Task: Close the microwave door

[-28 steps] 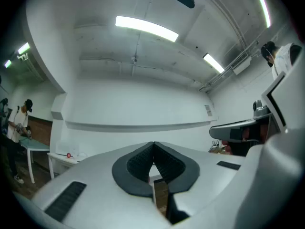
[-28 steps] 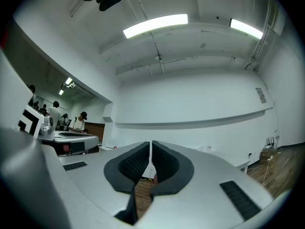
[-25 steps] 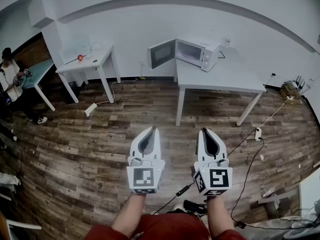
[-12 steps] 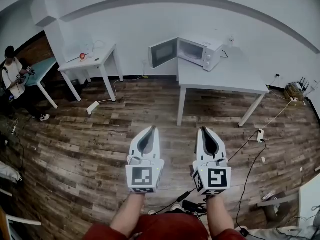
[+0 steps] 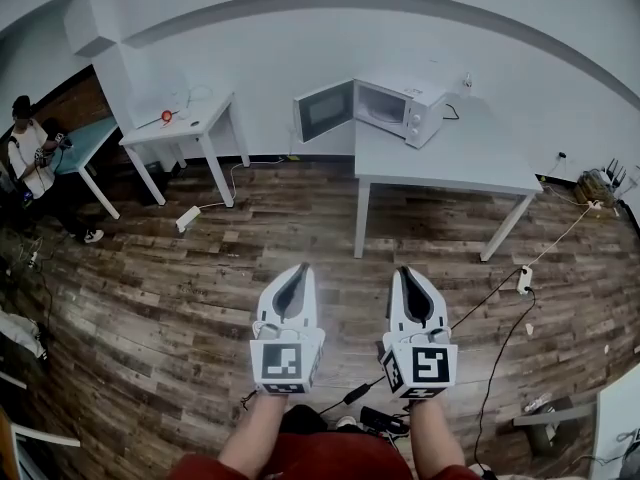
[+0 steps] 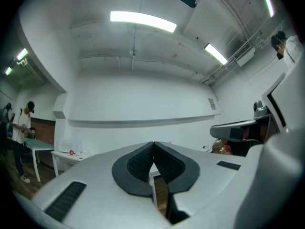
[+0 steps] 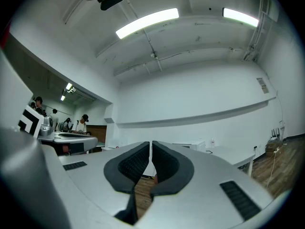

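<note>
Approach comes first: left tongs (image 5: 302, 267) and right tongs (image 5: 405, 271), both closed and empty, sit well apart from the white boxy microwave (image 5: 405, 108), upper centre; then press its open door (image 5: 323, 110) shut by the free edge.

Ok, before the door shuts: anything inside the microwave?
The microwave has its door open; the part of its cavity that shows looks bare. The casing hides the rest; too small to be sure.

I hold left gripper (image 5: 301, 269) and right gripper (image 5: 404, 272) side by side, parallel, pointing forward near level. Both jaw pairs are closed and empty.
</note>
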Tool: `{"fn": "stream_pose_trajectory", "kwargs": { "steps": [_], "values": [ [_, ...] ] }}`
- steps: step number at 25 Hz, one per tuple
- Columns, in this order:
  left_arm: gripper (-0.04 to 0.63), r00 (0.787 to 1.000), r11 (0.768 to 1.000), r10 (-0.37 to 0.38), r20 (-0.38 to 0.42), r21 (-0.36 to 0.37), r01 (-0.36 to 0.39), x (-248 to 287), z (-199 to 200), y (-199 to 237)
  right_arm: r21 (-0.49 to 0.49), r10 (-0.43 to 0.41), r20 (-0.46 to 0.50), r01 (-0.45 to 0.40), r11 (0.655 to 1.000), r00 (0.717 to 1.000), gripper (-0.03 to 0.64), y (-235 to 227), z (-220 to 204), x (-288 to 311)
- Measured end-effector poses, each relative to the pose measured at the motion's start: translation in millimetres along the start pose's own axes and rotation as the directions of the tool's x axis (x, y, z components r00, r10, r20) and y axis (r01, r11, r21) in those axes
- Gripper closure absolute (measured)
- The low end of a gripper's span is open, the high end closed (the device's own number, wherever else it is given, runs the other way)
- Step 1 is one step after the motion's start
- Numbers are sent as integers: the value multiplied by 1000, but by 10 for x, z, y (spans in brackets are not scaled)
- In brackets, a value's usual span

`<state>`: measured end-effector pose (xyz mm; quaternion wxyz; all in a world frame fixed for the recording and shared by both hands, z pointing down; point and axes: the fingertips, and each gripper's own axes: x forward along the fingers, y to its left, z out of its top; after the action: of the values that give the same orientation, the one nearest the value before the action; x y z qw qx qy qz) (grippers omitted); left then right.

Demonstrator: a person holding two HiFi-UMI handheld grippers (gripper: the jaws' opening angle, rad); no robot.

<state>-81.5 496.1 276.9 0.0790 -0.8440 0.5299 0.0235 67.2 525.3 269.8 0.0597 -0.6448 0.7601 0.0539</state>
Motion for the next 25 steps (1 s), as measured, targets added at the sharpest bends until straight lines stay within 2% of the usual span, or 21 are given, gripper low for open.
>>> {"fn": "stream_pose_trajectory", "kwargs": {
  "steps": [13, 25],
  "values": [
    [569, 1000, 1000, 1, 23, -22, -1, 520, -155, 187, -13, 12, -13, -12, 1000, 1000, 578, -94, -218, 550],
    [569, 1000, 999, 11, 24, -34, -10, 1356, -347, 845, -12, 47, -33, -48, 999, 998, 578, 59, -425, 1732]
  ]
}}
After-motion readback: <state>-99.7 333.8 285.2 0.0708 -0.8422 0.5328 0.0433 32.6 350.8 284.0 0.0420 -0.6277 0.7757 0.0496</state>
